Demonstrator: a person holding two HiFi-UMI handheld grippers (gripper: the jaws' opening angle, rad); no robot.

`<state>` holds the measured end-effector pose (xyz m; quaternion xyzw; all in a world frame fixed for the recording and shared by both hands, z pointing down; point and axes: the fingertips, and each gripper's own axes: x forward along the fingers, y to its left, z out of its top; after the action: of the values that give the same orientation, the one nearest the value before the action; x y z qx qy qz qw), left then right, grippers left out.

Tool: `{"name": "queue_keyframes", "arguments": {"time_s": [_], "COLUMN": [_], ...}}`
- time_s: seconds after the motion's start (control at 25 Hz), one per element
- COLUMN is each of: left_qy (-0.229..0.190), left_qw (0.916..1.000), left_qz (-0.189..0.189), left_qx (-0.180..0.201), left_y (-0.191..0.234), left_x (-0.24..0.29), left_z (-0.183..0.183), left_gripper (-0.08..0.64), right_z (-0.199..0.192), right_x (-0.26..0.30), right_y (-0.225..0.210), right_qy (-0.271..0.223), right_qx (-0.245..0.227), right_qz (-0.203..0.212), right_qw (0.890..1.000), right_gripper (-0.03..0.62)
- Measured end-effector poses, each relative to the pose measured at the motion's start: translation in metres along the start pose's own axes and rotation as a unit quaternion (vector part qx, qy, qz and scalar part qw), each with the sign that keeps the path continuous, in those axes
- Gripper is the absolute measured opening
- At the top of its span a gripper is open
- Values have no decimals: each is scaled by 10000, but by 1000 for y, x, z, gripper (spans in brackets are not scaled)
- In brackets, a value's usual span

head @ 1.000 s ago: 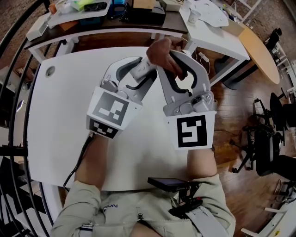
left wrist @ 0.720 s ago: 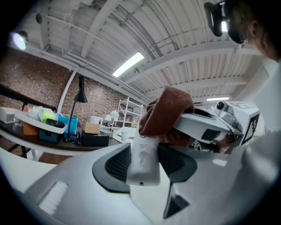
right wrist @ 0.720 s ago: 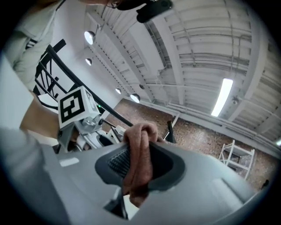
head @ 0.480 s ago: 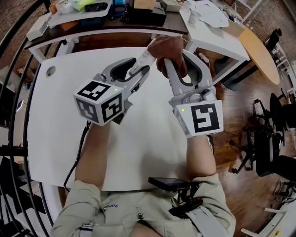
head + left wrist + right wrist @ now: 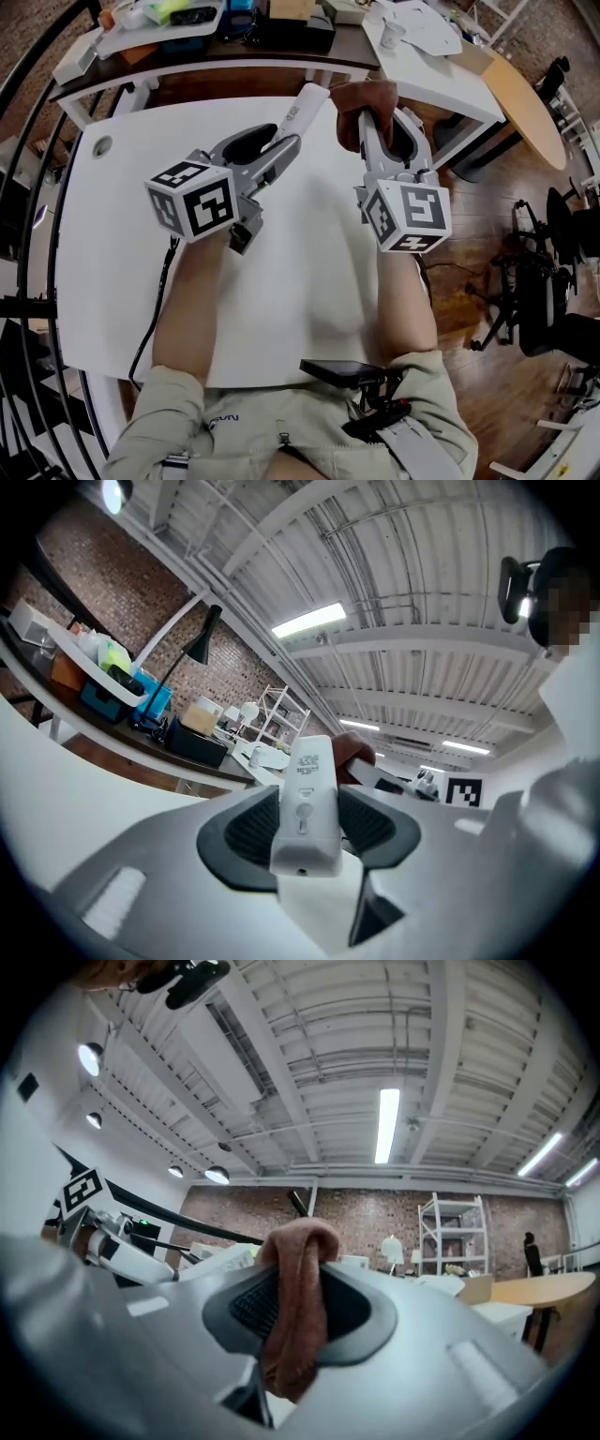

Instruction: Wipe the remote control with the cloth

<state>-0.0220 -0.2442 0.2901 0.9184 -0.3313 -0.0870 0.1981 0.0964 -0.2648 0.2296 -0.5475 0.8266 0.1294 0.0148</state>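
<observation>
Table [image 5: 112, 244], white, under both arms. Left gripper [image 5: 277, 150] held above it, pointing away from the person, jaws clamped on the near end of the remote control [image 5: 306, 101]. The rest of the white bar sticks out past the tips, clear of the table. In the left gripper view the pads press its two long sides, and a face with small print is turned to the camera.

Remote judged light, stiff, smooth plastic. Likely to pivot or slip if pushed hard from the side. The end grip suits, since it leaves most of the length free to wipe.

Right gripper [image 5: 377, 141] just beside, jaws pinched on the cloth [image 5: 364, 101], a brown folded wad bulging over the tips. Cloth soft and limp, best held bunched as now. It sits near the remote's far end, and in the head view a narrow gap shows between them.
</observation>
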Motion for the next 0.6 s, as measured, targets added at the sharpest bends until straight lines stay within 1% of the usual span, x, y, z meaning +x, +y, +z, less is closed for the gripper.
{"name": "queue_keyframes", "arguments": {"time_s": [0.12, 0.24, 0.32, 0.44, 0.6], "left_qy": [11, 21, 15, 12, -65], "left_qw": [10000, 9999, 9997, 9993, 9991], "left_qz": [-52, -104, -156, -192, -169], "left_qx": [-44, -121, -213, -316, -390], "left_y": [-2, -2, -2, -2, 2], "left_x": [1, 2, 3, 3, 0], "left_z": [-1, -4, -5, -6, -3], "left_gripper": [212, 210, 210, 210, 210], "right_z": [-12, -25, -31, -39, -49], "right_x": [4, 9, 12, 14, 13], "right_y": [2, 13, 26, 54, 92], "right_qy": [190, 374, 450, 539, 660], "right_qx": [46, 3, -89, -369, -895], "right_qz": [77, 291, 527, 984, 1593], "right_qw": [9998, 9989, 9976, 9930, 9809], "right_gripper": [89, 89, 89, 89, 89]}}
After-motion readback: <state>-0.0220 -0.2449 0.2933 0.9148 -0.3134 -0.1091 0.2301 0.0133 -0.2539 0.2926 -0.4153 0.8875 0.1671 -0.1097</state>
